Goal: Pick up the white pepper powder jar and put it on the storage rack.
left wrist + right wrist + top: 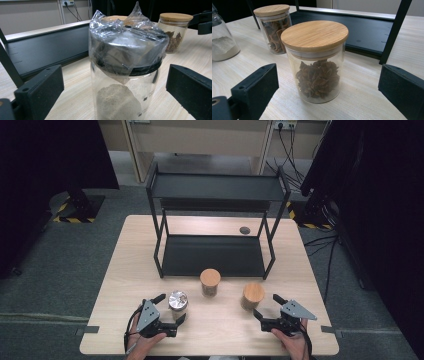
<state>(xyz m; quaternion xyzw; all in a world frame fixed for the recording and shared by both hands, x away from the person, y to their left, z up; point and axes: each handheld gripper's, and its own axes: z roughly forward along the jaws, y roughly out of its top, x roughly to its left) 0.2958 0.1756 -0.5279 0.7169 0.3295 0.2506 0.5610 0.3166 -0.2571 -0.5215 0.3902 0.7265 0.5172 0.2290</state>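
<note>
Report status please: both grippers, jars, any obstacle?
Left gripper open around plastic-wrapped jar, not touching. Right gripper open before wooden-lid jar. Nothing between.

The powder jar [127, 75] has its base cut off by the bottom edge.

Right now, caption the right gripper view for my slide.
Open right gripper frames a bamboo-lidded glass jar of star anise.

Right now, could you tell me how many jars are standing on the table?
3. A plastic-wrapped jar of pale powder stands between the left tongs; a wooden-lidded jar stands before the right tongs; another wooden-lidded jar stands by the shelf rack.
</note>
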